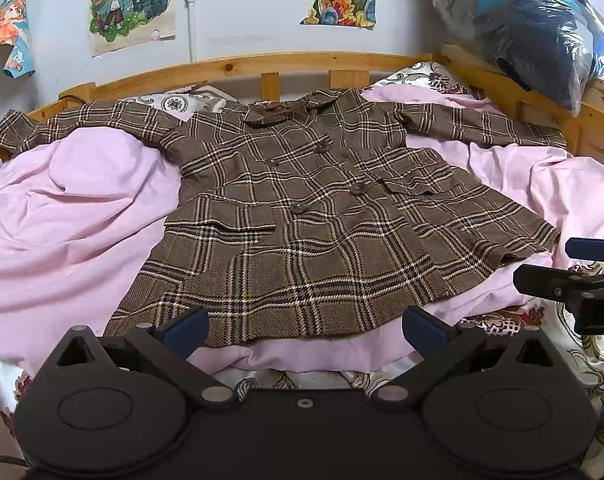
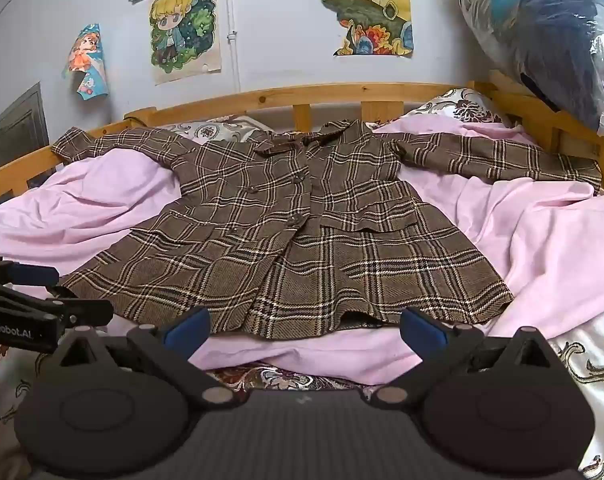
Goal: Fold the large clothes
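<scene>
A brown plaid coat (image 1: pixel 302 208) lies flat and face up on a pink sheet (image 1: pixel 74 208), buttoned, collar toward the headboard, both sleeves spread out sideways. In the right wrist view the same coat (image 2: pixel 294 240) fills the middle of the bed. My left gripper (image 1: pixel 304 330) hovers open just short of the coat's hem, nothing between its blue pads. My right gripper (image 2: pixel 304 328) is open too, near the hem's right half, holding nothing. Each gripper shows at the other view's edge: the right gripper (image 1: pixel 574 272) and the left gripper (image 2: pixel 26 292).
A wooden bed rail (image 1: pixel 238 66) curves behind the coat. A plastic-wrapped bundle of bedding (image 1: pixel 522 28) rests on the right rail. Patterned satin bedding (image 1: pixel 582 360) shows under the pink sheet near me. Posters (image 2: pixel 186 28) hang on the wall.
</scene>
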`<state>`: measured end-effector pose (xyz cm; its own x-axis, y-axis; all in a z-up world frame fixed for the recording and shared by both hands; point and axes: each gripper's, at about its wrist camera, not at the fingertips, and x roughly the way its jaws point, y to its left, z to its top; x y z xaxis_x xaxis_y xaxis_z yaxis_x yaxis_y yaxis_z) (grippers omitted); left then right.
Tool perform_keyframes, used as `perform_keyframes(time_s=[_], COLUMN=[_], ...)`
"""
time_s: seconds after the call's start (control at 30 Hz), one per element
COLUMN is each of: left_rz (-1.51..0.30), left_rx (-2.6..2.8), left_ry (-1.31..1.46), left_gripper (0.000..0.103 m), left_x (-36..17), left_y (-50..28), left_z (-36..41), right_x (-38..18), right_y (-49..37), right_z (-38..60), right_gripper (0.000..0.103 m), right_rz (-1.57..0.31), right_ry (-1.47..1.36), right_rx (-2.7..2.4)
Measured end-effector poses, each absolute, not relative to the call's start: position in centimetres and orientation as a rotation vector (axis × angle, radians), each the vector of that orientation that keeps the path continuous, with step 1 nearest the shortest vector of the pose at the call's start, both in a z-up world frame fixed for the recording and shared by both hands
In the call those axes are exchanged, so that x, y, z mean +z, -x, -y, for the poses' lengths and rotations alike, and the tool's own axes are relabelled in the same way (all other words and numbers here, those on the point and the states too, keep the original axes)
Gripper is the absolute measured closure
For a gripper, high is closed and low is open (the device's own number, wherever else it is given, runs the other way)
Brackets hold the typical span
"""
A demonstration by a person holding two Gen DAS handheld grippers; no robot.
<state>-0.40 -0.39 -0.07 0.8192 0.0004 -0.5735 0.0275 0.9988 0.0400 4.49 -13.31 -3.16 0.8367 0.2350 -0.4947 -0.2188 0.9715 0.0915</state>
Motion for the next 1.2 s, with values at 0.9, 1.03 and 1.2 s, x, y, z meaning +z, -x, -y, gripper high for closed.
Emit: perform_keyframes(time_s=[0.9,1.03,1.2], left_rz=[-0.606,-0.605,-0.605], left_rx=[-0.021,-0.021,-0.022], left_ry=[-0.052,-0.052,-0.053], left_gripper=[0.001,0.001,0.001], left_x=[0.42,0.41,0.43], left_y=[0.30,0.31,0.31], left_z=[0.19,0.19,0.20], right_x=[-3.19,-3.22,-3.27], right_y=[-4.46,-4.48,-4.50], right_z=[13.35,13.36,13.35], right_gripper=[0.000,0.000,0.000], right_rz=[-0.527,-0.527,-0.528], right_ry=[-0.033,-0.034,-0.034], right_rx=[0.240,0.240,0.241])
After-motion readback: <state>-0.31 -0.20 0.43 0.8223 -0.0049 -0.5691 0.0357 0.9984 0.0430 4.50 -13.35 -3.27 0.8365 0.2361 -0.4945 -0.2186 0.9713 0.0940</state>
